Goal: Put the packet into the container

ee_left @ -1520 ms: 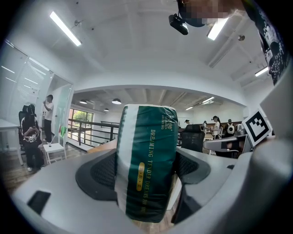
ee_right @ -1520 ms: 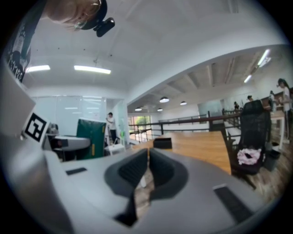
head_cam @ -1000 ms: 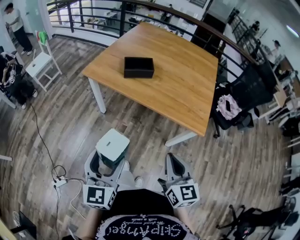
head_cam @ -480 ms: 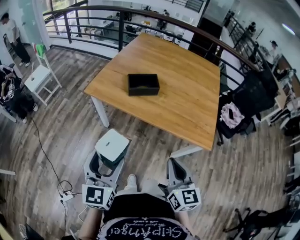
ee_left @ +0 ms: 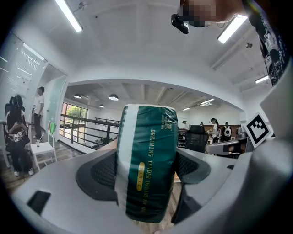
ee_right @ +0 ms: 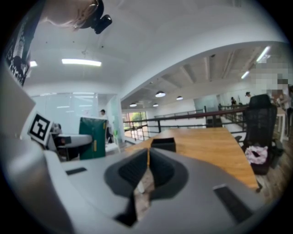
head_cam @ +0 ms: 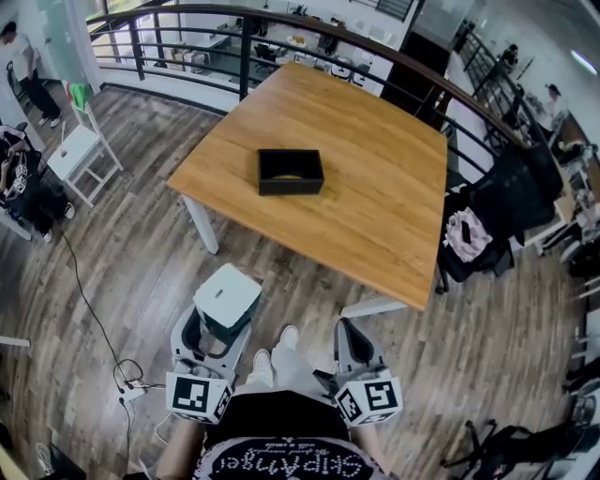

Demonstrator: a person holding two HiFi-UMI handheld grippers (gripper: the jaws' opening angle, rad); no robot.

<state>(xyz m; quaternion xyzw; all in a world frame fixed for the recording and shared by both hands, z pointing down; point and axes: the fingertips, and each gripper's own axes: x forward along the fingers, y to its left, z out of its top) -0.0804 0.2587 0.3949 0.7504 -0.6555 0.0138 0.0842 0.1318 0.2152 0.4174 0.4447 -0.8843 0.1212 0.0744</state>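
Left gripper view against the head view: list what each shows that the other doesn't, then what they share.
Only the left gripper view shows the packet's green side with gold print, clamped between the left gripper's jaws. Only the head view shows the black container standing on the table, and the packet's white top. Both show the packet in that gripper, the railing and a white chair.
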